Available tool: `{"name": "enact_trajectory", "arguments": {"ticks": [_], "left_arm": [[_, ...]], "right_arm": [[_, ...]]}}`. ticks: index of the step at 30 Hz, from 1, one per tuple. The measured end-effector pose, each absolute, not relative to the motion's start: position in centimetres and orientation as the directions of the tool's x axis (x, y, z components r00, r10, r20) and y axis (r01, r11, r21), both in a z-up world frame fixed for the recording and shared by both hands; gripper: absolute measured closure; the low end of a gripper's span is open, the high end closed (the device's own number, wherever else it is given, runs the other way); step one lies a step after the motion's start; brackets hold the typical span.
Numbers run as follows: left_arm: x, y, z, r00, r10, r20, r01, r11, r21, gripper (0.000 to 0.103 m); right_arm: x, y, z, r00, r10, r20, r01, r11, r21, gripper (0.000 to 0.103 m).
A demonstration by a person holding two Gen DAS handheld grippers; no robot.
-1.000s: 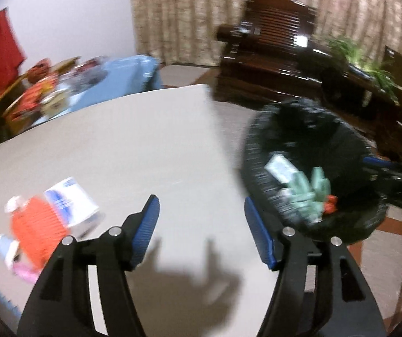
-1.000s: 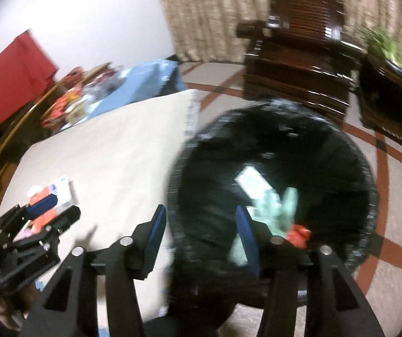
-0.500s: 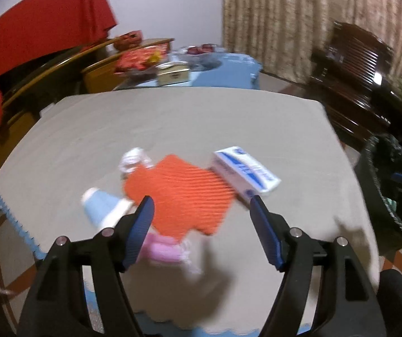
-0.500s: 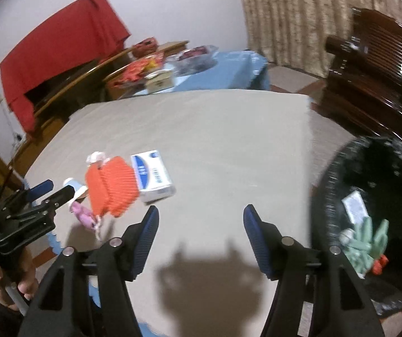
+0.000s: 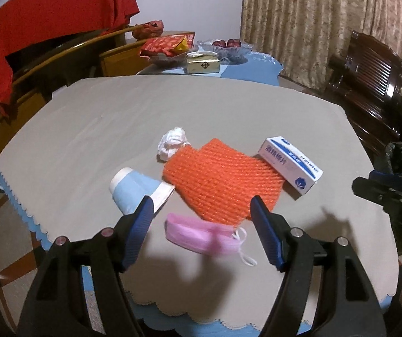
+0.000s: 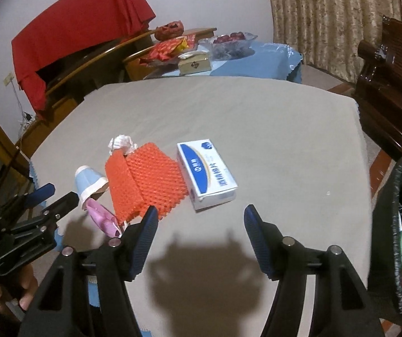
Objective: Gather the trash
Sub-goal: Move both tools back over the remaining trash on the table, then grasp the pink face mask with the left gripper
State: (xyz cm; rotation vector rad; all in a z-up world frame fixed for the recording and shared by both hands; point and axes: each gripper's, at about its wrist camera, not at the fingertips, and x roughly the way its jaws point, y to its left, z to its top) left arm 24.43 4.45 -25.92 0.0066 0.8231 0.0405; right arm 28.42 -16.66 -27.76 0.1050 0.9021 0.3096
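On the bench (image 5: 229,118) a foam net (image 5: 220,179) lies in the middle. A tissue wad (image 5: 173,143) touches its far left corner, a carton (image 5: 291,165) lies along its right edge, a paper cup (image 5: 133,188) lies on its side to the left, and a face mask (image 5: 198,233) lies just before it. The lined bin (image 6: 397,224) stands off the bench's right side.
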Motion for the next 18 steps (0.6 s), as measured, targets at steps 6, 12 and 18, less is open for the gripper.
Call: {"name": "enact_trajectory", "arguments": {"ticks": [6, 12, 18], "left_arm": [[24.7, 5.0, -27.4, 0.657, 0.025, -0.754, -0.004, 1.000, 0.030, 0.030], [24.2, 5.2, -29.2, 0.611, 0.009, -0.791, 0.033, 0.999, 0.037, 0.029], [24.9, 6.1, -31.2, 0.542, -0.037, -0.840, 0.047, 0.999, -0.014, 0.026]], "right_arm": [[28.3, -14.8, -29.6, 0.582, 0.260, -0.770, -0.176, 0.965, 0.192, 0.040], [27.6, -14.1, -31.7, 0.552, 0.218, -0.805, -0.073, 0.974, 0.214, 0.040], [26.1, -12.7, -32.3, 0.530, 0.216, -0.820, -0.073, 0.975, 0.210, 0.040]]}}
